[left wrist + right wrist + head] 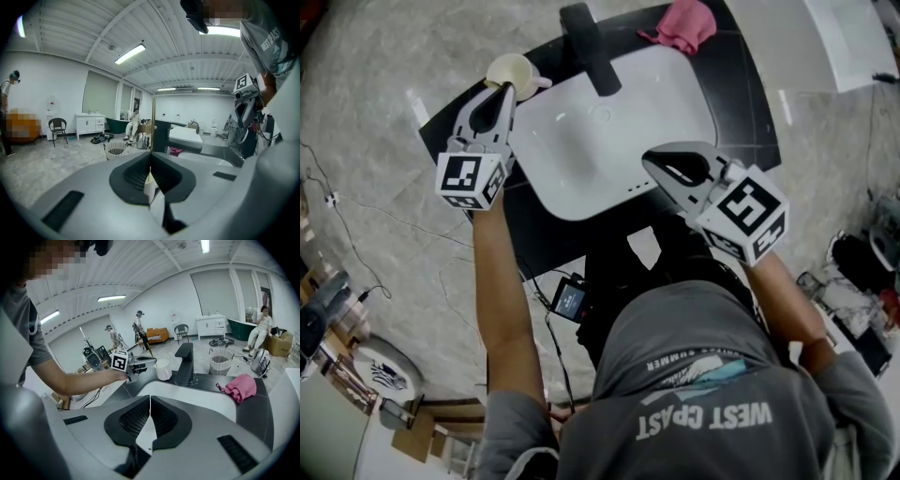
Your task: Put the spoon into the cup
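A cream cup (514, 71) stands on the dark counter at the sink's far left corner. My left gripper (503, 92) hovers right at its near rim, shut on a thin gold spoon (152, 121) whose handle rises straight up from the jaws. From the right gripper view the spoon (149, 350) points upward in the left gripper (149, 363), just left of the cup (163, 370). My right gripper (654, 161) hangs over the near right part of the basin; its jaws (150, 399) are shut with nothing between them.
A white basin (581, 178) is set in the black counter (750, 103). A black faucet (589, 45) stands at its far edge and a pink cloth (682, 24) lies behind to the right. Cables and gear lie on the floor around.
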Demonstrator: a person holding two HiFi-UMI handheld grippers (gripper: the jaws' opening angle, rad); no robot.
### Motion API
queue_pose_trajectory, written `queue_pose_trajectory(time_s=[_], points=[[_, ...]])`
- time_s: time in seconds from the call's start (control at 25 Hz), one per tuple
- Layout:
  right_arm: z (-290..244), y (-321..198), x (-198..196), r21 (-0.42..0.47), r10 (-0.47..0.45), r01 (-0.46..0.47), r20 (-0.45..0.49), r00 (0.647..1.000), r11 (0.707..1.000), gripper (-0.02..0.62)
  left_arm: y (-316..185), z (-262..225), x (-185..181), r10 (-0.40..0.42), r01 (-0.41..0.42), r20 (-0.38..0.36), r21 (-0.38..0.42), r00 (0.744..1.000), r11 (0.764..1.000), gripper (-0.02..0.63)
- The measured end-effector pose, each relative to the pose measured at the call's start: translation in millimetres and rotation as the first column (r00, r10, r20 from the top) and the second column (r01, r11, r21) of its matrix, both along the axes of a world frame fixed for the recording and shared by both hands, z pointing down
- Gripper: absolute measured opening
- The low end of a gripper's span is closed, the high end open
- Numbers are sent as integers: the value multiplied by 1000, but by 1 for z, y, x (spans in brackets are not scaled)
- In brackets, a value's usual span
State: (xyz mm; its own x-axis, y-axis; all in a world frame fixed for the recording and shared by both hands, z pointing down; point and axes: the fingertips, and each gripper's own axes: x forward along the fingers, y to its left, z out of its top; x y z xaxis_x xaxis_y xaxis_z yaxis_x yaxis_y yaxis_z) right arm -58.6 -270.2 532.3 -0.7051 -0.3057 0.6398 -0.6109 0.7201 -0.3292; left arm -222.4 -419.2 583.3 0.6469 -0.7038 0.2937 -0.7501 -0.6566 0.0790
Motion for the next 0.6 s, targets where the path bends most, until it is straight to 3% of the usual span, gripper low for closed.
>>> queue_pose_trajectory(time_s=[0.6], points=[[2,16,-2,-13,-13,13,1,1000,1000,32,4,-8,-3,-2,1,17,34,1000,999,31]])
